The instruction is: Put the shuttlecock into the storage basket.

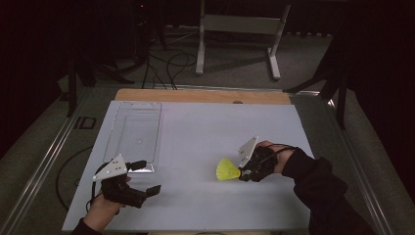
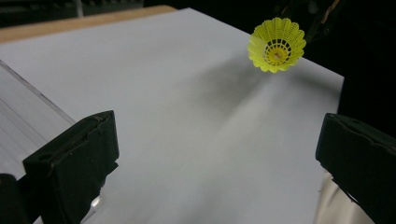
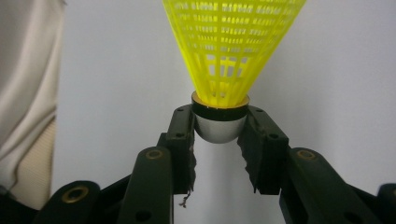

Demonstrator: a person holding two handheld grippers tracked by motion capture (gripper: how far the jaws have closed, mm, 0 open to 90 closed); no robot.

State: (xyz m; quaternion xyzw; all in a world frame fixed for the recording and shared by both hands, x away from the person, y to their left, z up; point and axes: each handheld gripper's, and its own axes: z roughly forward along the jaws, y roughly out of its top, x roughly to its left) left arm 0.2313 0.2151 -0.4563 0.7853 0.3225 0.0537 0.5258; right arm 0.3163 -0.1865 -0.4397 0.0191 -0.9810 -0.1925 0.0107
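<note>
A yellow plastic shuttlecock (image 1: 226,169) hangs just above the white table (image 1: 205,127) at the right, skirt pointing left. My right gripper (image 1: 243,174) is shut on its white cork base (image 3: 219,127), one pad on each side. In the right gripper view the yellow skirt (image 3: 231,42) fans upward from the jaws. My left gripper (image 1: 149,177) is at the table's front left, open and holding nothing, its jaws far apart. The left gripper view looks across the table at the shuttlecock (image 2: 276,45) with its open skirt facing the camera.
A clear plastic tray (image 1: 134,132) lies flat on the table's left half, just beyond my left gripper. A wooden strip (image 1: 200,96) runs along the far edge. On the floor behind stand a white frame (image 1: 240,29) and loose cables (image 1: 166,68).
</note>
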